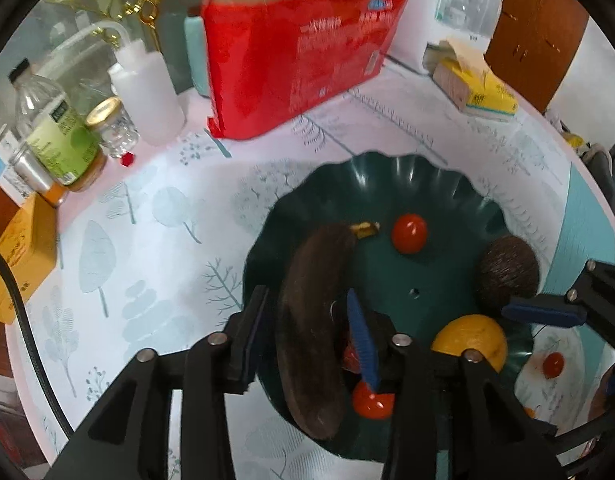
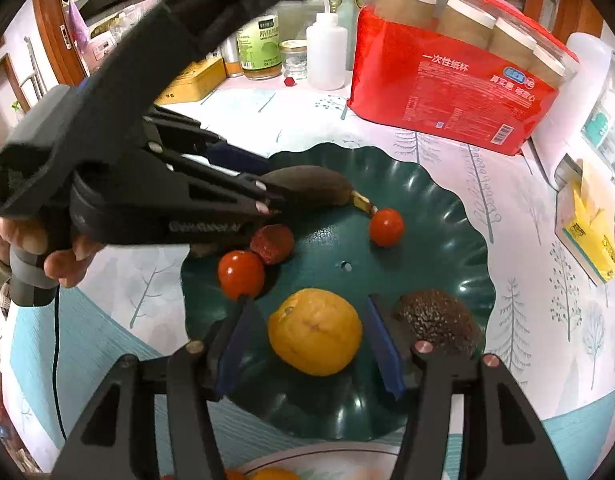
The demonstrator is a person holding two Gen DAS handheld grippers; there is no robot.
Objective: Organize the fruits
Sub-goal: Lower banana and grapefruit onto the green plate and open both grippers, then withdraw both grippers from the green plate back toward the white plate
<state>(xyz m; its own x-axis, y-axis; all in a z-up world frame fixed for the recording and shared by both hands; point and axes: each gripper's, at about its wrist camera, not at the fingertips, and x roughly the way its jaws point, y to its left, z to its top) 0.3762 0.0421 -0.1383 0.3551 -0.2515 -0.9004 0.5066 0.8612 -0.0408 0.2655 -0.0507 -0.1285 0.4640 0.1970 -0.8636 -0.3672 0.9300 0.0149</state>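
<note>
**Tongs over the fruit plate**

Left tongs (image 1: pixel 307 320) straddle the blackened banana (image 1: pixel 311 332), jaws parted, no firm grip evident. Right tongs (image 2: pixel 307 344) stand open around the orange (image 2: pixel 315 332), pads clear. Both fruits lie on the green plate (image 2: pixel 439 216), beside tomatoes.

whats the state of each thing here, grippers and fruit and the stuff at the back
left gripper: open, jaws either side of the banana
right gripper: open, jaws either side of the orange, not touching
banana: dark brown, lying on the plate
orange: whole, on the plate
avocado: whole, on the plate near its rim
plate: flat on the table
squeeze bottle: upright, capped
</note>
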